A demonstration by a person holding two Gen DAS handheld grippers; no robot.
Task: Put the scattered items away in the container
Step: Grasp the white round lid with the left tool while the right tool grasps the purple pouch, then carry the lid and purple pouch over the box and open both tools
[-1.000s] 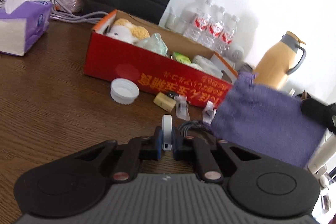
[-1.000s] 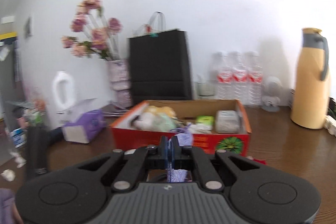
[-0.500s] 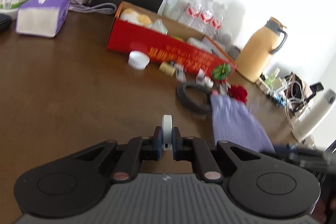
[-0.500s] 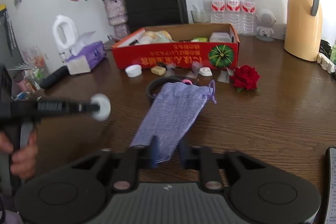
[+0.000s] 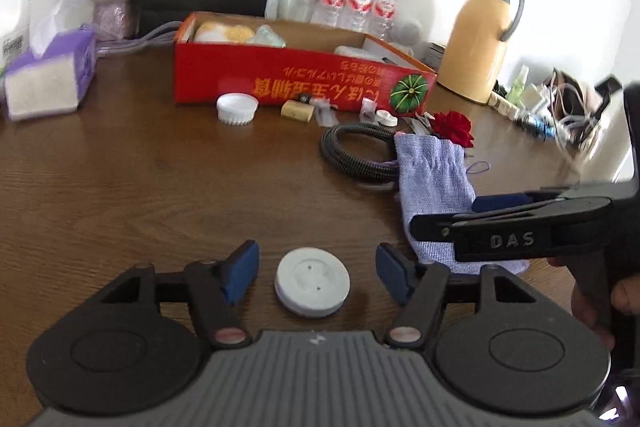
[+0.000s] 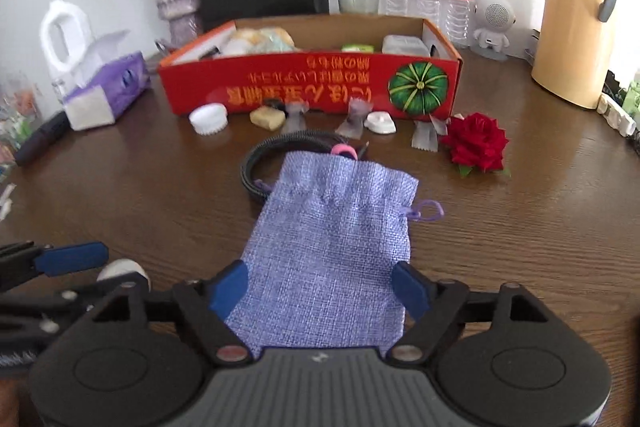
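L gripper (image 5: 316, 269) jaws opening, disc (image 5: 312, 282) between | R gripper (image 6: 320, 287) jaws opening, pouch (image 6: 332, 227) between

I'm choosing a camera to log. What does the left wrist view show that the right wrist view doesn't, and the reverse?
Left wrist only: the flat white round disc whole, lying between the opening left fingers.
Right wrist only: the small white robot-shaped speaker.
Both: the red cardboard box, purple woven drawstring pouch, red fabric rose and black coiled cable.
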